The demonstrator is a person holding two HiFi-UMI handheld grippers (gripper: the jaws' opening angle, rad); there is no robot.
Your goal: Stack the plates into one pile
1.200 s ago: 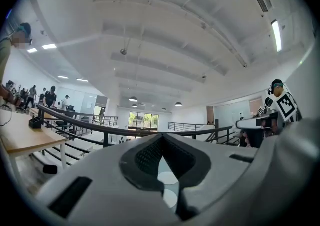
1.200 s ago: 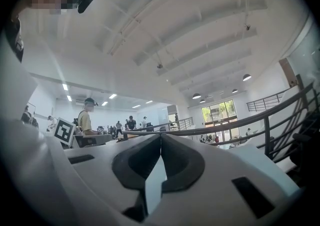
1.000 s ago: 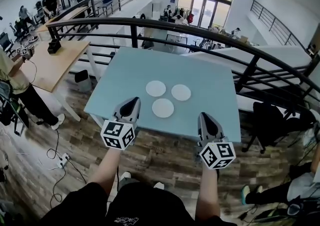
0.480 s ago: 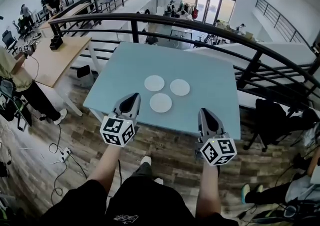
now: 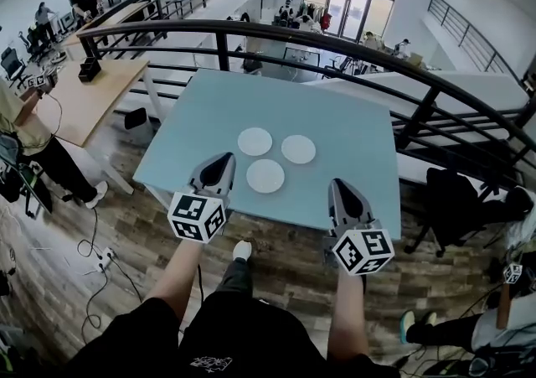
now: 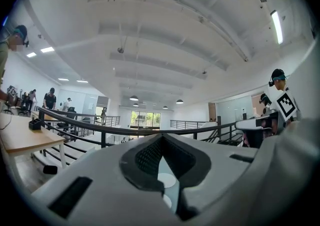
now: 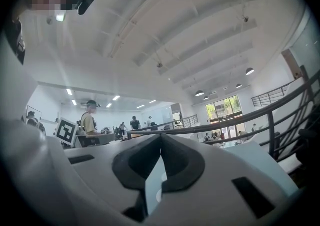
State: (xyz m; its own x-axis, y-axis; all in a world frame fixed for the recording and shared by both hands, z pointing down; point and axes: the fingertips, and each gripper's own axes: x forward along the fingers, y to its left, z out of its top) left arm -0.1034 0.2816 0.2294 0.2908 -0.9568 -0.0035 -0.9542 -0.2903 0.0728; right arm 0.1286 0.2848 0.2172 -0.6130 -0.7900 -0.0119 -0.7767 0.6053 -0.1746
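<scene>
Plates, three white ones, lay flat and apart in a triangle on the blue table. The nearest plate sat between both tips, at 3 o'clock from the left gripper and 9 o'clock from the right gripper, touching neither. Both grippers hung over the table's near edge, jaws pressed together on nothing.

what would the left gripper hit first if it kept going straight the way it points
Likely nothing on the table: the left gripper points level, seemingly above the plates. Beyond them the black railing stands in line, though its height against the gripper's is unclear.
</scene>
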